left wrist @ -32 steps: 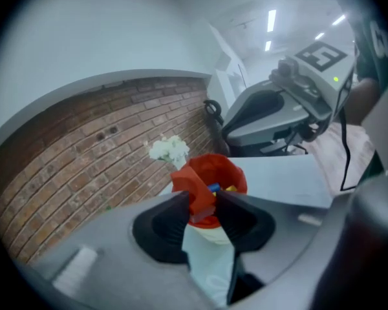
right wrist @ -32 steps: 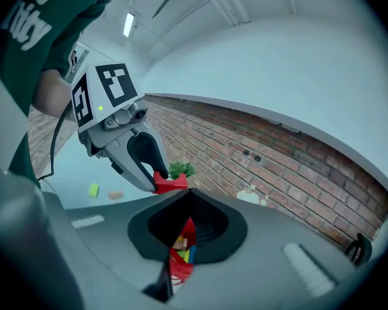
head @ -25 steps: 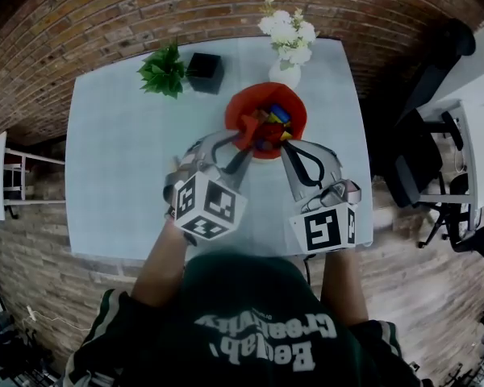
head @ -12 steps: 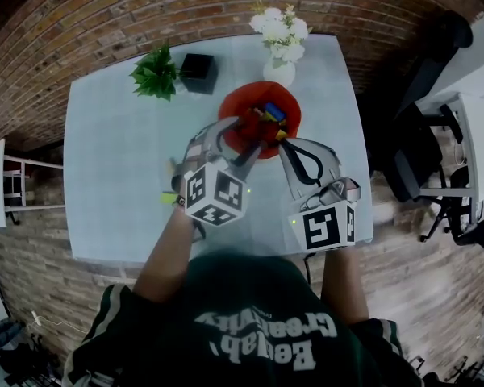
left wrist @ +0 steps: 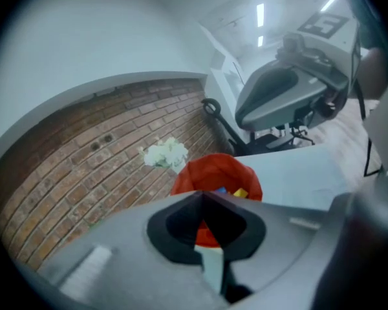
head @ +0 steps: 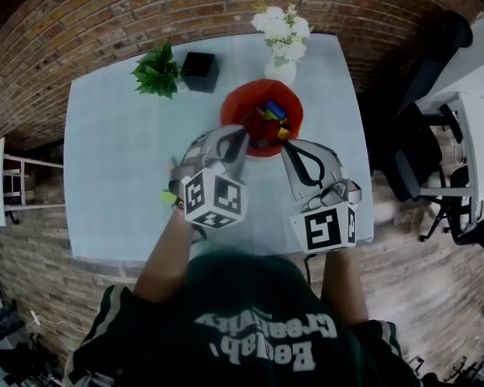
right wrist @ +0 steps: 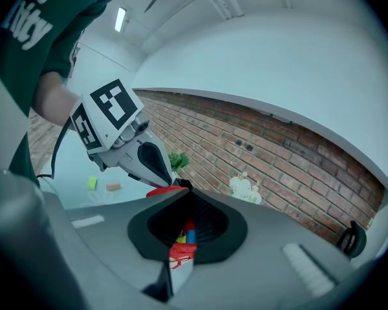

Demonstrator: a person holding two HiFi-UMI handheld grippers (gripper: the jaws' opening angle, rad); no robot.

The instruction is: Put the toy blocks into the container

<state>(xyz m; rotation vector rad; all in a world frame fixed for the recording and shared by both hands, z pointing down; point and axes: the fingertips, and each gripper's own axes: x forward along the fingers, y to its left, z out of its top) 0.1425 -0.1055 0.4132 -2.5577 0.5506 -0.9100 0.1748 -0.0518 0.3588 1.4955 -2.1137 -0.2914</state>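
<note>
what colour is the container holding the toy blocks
Red. The container shows best in the head view.

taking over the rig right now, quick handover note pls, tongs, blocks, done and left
Left tongs: just closed, empty, tips at the rim of the red container.
Right tongs: closed at the container's near rim; can't tell if they pinch it.
Done: several toy blocks lie in the container.
Left: a green block and a tan block on the table near the left hand; put both in.
</note>
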